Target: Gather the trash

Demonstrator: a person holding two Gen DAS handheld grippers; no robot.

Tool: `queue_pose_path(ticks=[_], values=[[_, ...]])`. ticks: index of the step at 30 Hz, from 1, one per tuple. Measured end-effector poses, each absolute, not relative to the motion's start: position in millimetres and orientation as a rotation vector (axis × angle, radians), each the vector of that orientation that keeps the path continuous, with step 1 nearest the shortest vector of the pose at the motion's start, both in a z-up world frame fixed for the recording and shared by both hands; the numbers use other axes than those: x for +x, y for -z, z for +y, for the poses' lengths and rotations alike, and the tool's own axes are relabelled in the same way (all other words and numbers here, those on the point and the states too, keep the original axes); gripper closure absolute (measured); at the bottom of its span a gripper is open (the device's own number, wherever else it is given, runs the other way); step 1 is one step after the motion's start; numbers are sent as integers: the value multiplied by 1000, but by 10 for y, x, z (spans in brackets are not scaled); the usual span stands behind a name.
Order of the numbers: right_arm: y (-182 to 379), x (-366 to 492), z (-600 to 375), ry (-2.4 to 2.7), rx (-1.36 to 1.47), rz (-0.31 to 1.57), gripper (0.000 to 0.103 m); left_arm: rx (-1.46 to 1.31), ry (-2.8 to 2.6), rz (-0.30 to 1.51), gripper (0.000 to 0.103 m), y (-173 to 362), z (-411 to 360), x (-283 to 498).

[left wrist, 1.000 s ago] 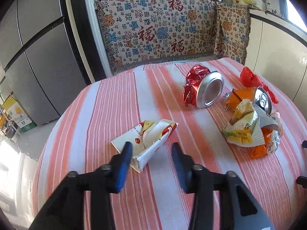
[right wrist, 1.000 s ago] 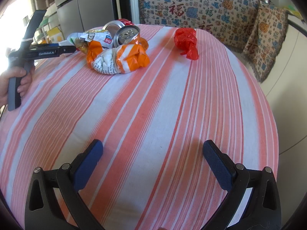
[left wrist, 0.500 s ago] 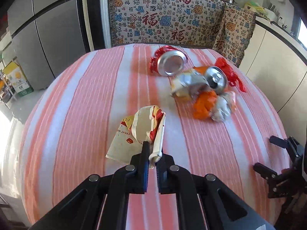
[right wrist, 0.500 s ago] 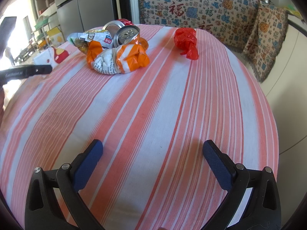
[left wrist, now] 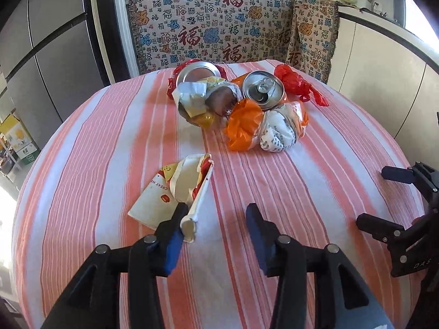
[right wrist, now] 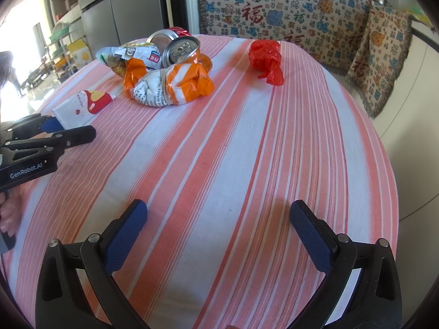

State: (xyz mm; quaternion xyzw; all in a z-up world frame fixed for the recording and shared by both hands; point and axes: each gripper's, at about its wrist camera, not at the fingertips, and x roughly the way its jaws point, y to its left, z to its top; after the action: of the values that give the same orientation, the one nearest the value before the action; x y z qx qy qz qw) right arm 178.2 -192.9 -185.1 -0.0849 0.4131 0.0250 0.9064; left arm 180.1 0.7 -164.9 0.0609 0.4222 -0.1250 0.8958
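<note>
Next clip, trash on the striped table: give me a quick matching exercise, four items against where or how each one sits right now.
Items:
1. white paper carton
2. red plastic bag
3. orange-and-white wrapper
4. right gripper

States:
A. lying apart from the pile, on its far right side
B. open over bare tablecloth, holding nothing
C. crumpled against the front of the cans
D. flattened, by the open left gripper's fingers

Pairs: 1-D, 2-A, 3-C, 4-B
</note>
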Motion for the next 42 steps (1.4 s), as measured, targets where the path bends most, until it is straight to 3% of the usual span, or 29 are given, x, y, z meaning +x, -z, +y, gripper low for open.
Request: queue_pose_path(ticks=[8, 17, 23, 24, 26, 34, 42], values=[[1752, 1851, -2034, -77, -117, 839, 1, 73, 251, 877, 58, 1650, 61, 1788], [1216, 3212, -2170, 10, -103, 855, 3, 65, 240, 877, 58, 1649, 45, 1762], [1355, 3810, -2098, 56, -95, 931, 17, 92, 223, 878, 58, 1660, 3, 1765], [1389, 3838, -2121, 61, -91, 941, 30, 90, 223, 878, 58, 1661, 5, 1764], [1433, 3781, -2160, 63, -88, 950, 62, 83, 225, 879, 58, 1660, 15, 1769], [1257, 2539, -2113, -86, -104, 843, 62, 86, 219, 878, 58, 1660, -1, 1768], [1619, 1493, -1757, -104, -209, 850, 61, 101, 208, 877, 58, 1662, -34, 1760]])
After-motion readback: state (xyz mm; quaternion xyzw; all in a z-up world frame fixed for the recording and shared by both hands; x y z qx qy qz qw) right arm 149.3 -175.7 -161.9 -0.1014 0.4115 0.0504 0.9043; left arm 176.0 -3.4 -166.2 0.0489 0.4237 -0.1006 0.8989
